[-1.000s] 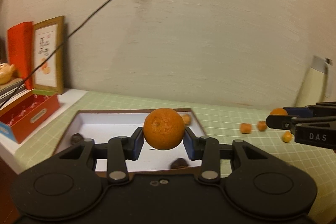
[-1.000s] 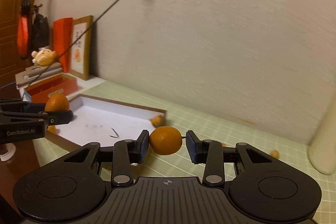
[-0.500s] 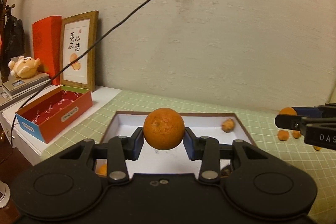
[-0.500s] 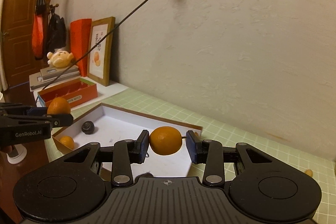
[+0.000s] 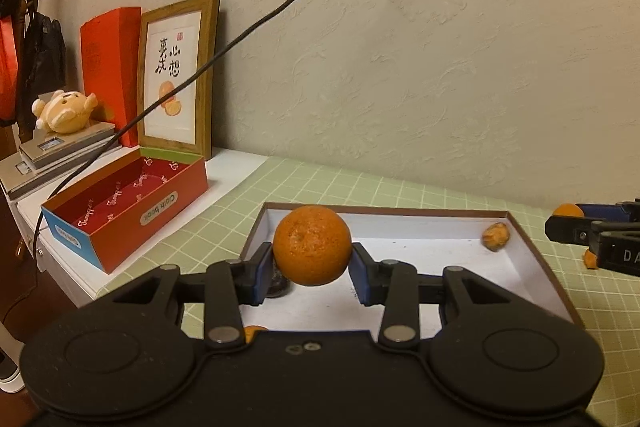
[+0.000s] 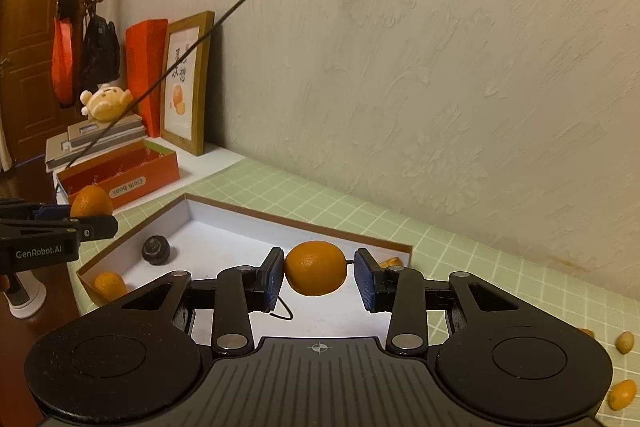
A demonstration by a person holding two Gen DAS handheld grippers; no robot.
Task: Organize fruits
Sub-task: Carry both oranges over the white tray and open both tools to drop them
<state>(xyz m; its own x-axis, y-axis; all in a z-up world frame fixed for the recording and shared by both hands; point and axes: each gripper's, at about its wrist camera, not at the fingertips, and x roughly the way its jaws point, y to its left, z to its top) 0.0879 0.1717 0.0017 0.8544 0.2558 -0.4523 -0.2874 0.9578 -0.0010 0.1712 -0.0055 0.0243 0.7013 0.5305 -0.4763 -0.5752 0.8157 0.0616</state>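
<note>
1. Risk first: both grippers carry round fruit held only at its sides, so a jolt or a loosened squeeze would probably let one roll out and bounce off the green checked mat point(image 6: 452, 243) instead of landing in the tray.
2. Left gripper point(image 5: 311, 267) is clamped on a large orange point(image 5: 312, 245), its blue pads pressing both sides; the fruit hangs above the near-left part of the white tray point(image 5: 384, 211).
3. Right gripper point(image 6: 318, 277) holds a smaller orange point(image 6: 316, 267); its left pad touches the fruit, while a sliver of gap seems to show at the right pad, so that grip looks the less secure. It hangs over the tray's middle.
4. Crowding is a second hazard: the two grippers sit near each other over one tray, and a careless swing could knock them together.
5. Fruit dropped from height may strike what already lies inside and scatter it, since the tray walls are low.
6. Tray contents: a dark round fruit point(image 6: 156, 249) near the left wall, a small orange point(image 6: 109, 285) in the near-left corner, a small brownish fruit point(image 5: 495, 236) in the far-right corner, and a thin dark curl I cannot identify.
7. Red box point(image 5: 120, 203) beside the tray stands open and looks empty.
8. Loose small fruits point(image 6: 622, 395) lie on the mat outside the tray, not yet sorted.
</note>
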